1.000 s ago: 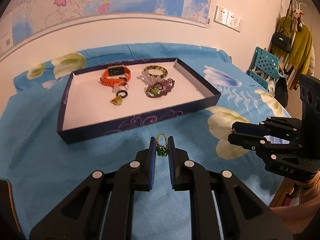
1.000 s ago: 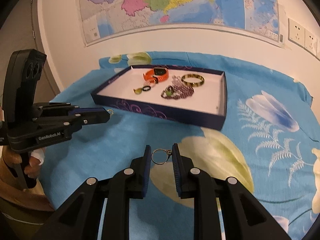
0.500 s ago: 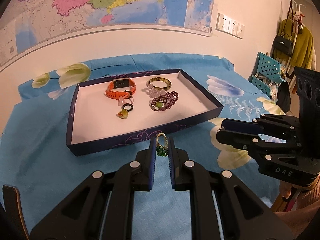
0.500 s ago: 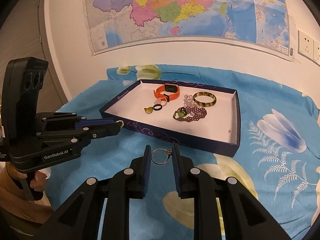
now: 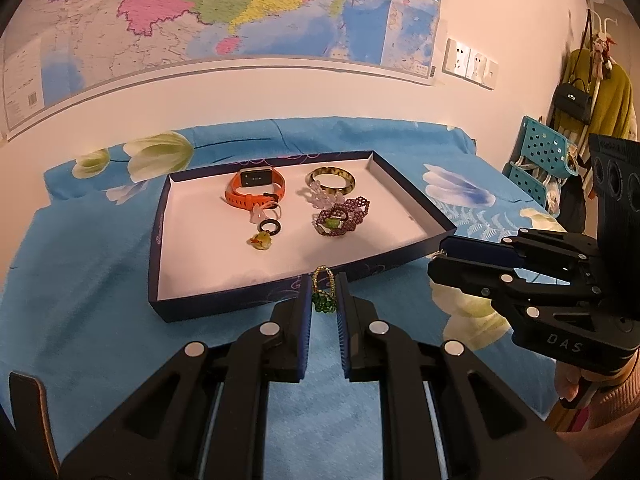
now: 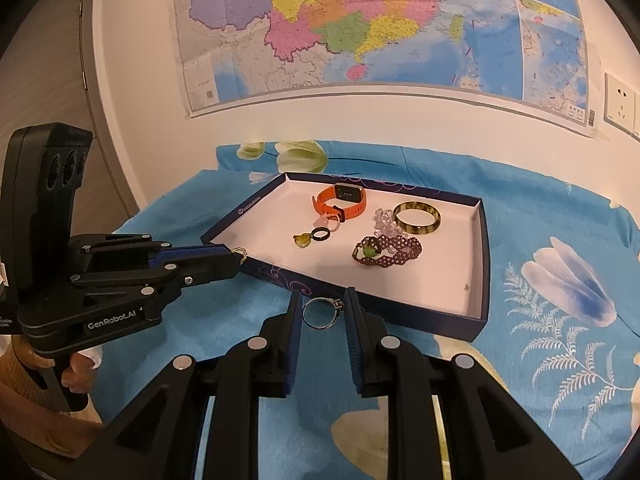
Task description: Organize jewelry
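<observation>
My left gripper [image 5: 323, 300] is shut on a green beaded ring [image 5: 323, 299] and holds it just before the near wall of the dark blue tray [image 5: 224, 304]. My right gripper [image 6: 320, 312] is shut on a silver ring [image 6: 318, 313], also close to the tray's near wall [image 6: 400, 310]. In the tray lie an orange watch [image 5: 256, 192], a green bangle [image 5: 331, 181], a purple bead bracelet [image 5: 344, 216], a black ring [image 5: 269, 226] and a yellow pendant [image 5: 260, 242]. The left gripper shows in the right wrist view [image 6: 236, 258], the right gripper in the left wrist view [image 5: 438, 258].
The tray sits on a blue floral cloth [image 5: 80, 280] over a table against a wall with a map [image 5: 240, 12]. A teal chair [image 5: 540, 160] and hanging clothes [image 5: 600, 100] stand at the right. A door [image 6: 52, 100] is at the left.
Both grippers have risen and moved closer to the tray, each still holding its ring.
</observation>
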Motion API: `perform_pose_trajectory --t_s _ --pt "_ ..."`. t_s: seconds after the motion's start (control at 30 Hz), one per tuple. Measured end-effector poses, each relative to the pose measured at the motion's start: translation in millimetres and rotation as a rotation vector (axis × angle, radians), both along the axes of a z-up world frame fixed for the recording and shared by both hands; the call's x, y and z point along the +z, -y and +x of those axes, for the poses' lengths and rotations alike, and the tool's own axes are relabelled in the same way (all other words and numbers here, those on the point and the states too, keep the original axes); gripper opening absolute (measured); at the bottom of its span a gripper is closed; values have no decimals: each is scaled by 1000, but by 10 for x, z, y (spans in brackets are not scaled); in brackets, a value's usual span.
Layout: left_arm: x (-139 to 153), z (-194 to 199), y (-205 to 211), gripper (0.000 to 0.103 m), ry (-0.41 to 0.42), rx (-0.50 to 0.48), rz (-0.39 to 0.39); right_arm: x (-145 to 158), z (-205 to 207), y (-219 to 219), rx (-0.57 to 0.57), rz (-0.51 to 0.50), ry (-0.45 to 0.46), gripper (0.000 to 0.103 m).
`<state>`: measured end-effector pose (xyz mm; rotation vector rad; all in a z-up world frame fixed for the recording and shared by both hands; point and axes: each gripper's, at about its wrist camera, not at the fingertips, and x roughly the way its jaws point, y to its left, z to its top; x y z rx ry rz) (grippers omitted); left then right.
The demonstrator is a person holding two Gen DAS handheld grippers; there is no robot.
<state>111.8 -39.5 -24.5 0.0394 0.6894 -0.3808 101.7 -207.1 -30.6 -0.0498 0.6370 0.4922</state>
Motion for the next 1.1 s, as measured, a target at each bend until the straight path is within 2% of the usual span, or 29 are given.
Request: perform_pose_trajectory --t_s 1.1 --pt "65 256 -15 12 24 30 4 13 283 -29 -16 3 -5 19"
